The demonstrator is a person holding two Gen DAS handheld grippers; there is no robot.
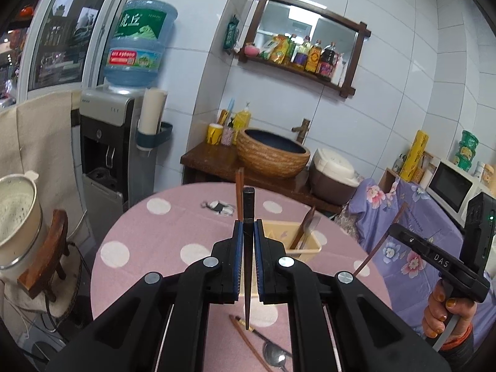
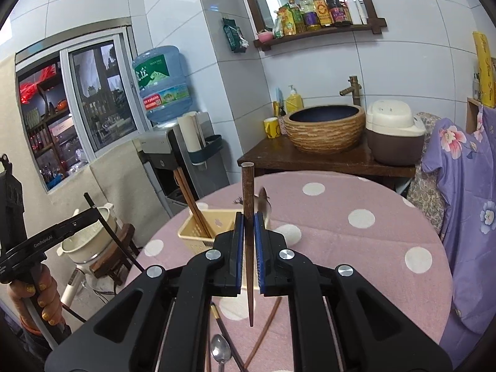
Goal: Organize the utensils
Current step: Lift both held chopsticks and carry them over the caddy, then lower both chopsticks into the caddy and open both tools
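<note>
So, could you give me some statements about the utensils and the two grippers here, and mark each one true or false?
1. The left gripper is shut on a black chopstick. True.
2. The right gripper is open and holds nothing. False: it is shut on a brown chopstick.
3. A spoon lies on the pink dotted tablecloth. True.
4. The beige utensil basket is empty. False: utensils already stand in it.
5. The basket stands on the floor. False: it stands on the table.

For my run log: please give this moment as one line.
left gripper: shut on black chopstick | right gripper: shut on brown chopstick | basket: utensils inside
</note>
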